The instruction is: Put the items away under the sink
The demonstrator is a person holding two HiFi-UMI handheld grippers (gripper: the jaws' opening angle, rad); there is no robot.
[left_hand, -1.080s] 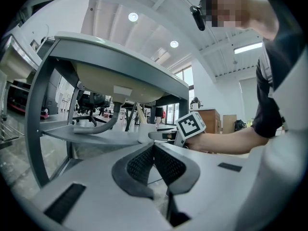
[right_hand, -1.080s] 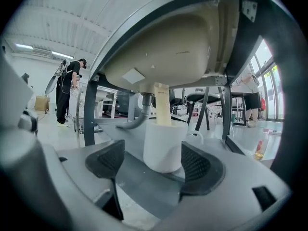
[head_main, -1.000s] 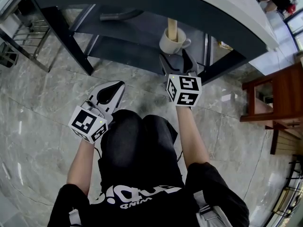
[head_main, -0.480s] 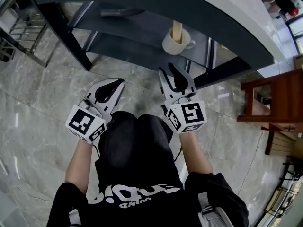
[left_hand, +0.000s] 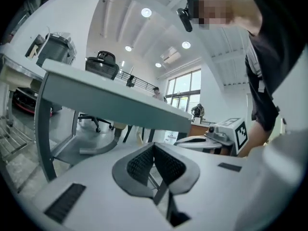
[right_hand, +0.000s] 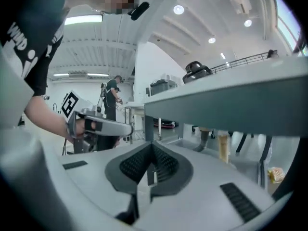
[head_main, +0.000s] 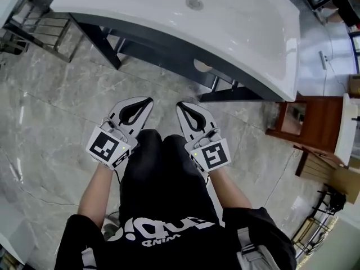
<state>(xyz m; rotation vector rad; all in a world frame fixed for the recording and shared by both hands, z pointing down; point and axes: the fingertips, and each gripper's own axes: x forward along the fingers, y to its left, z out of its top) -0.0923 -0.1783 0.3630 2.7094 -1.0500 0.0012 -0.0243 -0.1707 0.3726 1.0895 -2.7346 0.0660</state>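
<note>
A white mug's rim (head_main: 201,66) peeks out from under the white sink (head_main: 225,21); the shelf it stands on is mostly hidden by the basin. In the right gripper view a tan upright item (right_hand: 222,148) stands on that lower shelf beside the drain pipe (right_hand: 204,139). My left gripper (head_main: 148,99) and right gripper (head_main: 180,104) hover side by side above the person's knees, well short of the sink. Both are shut and hold nothing. The left gripper's pads (left_hand: 144,163) meet, and so do the right gripper's pads (right_hand: 163,166).
The sink's dark frame legs (head_main: 104,44) stand on a grey marble floor (head_main: 50,117). A wooden chair (head_main: 315,128) is at the right, a metal rack (head_main: 34,30) at the far left. A small yellow thing (right_hand: 274,174) lies under the sink's right end.
Both grippers have drawn back from the shelf toward the person's knees. The right gripper's jaws, open near the mug before, are now shut. The head has risen, so the basin hides the shelf.
</note>
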